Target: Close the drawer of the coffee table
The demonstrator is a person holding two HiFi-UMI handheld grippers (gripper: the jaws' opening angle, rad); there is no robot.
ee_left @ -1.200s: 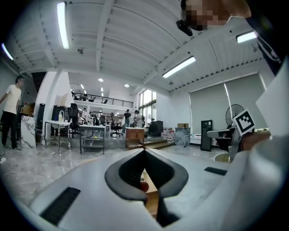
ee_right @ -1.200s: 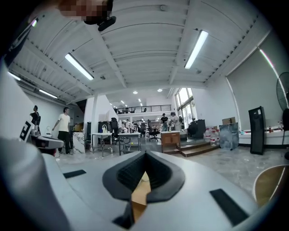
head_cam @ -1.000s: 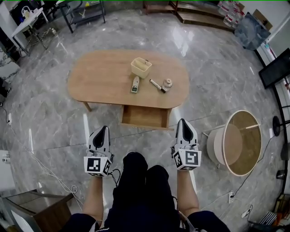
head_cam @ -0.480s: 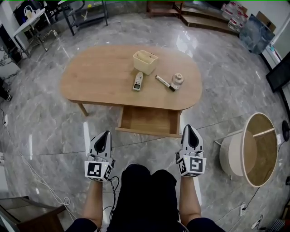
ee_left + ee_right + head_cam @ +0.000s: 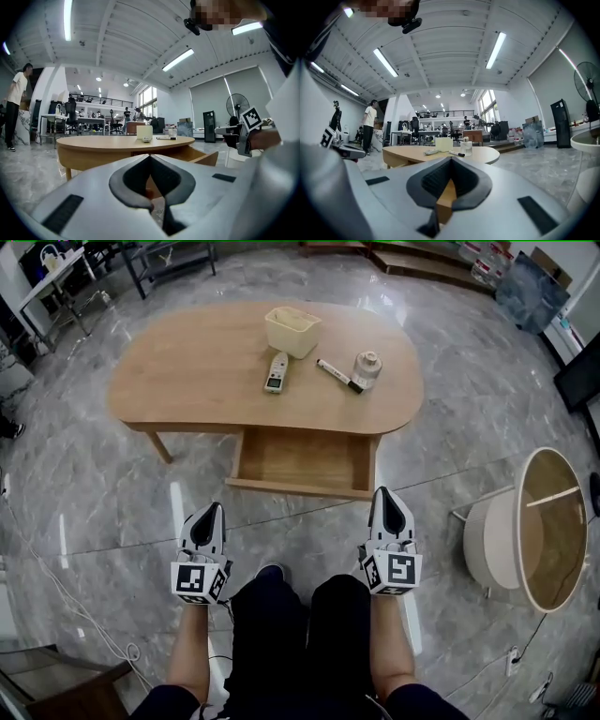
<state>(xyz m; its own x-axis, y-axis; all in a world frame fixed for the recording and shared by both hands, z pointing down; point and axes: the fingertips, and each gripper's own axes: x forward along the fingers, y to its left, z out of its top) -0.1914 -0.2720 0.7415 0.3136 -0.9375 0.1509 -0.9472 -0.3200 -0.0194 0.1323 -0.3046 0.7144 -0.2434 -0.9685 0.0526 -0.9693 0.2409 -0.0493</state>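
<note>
The oval wooden coffee table [image 5: 187, 381] stands ahead of me on the marble floor. Its drawer [image 5: 302, 463] is pulled out toward me and looks empty. My left gripper [image 5: 210, 510] hangs shut and holds nothing, a short way in front of the drawer's left corner. Just before the drawer's right front corner is my right gripper [image 5: 384, 493], also shut and holding nothing. In the left gripper view the table [image 5: 98, 143] and the drawer's side [image 5: 206, 157] show beyond the closed left gripper [image 5: 150, 156]. The right gripper view has the table [image 5: 417, 152] past the closed right gripper [image 5: 451, 159].
On the tabletop sit a cream box [image 5: 292, 331], a small remote-like device [image 5: 276, 372], a marker [image 5: 334, 375] and a small jar [image 5: 367, 364]. A round white side table [image 5: 548, 526] stands at my right. People and desks show far off in both gripper views.
I have stepped closer to the table, so the drawer now lies just ahead of both grippers. Both grippers stay shut and level.
</note>
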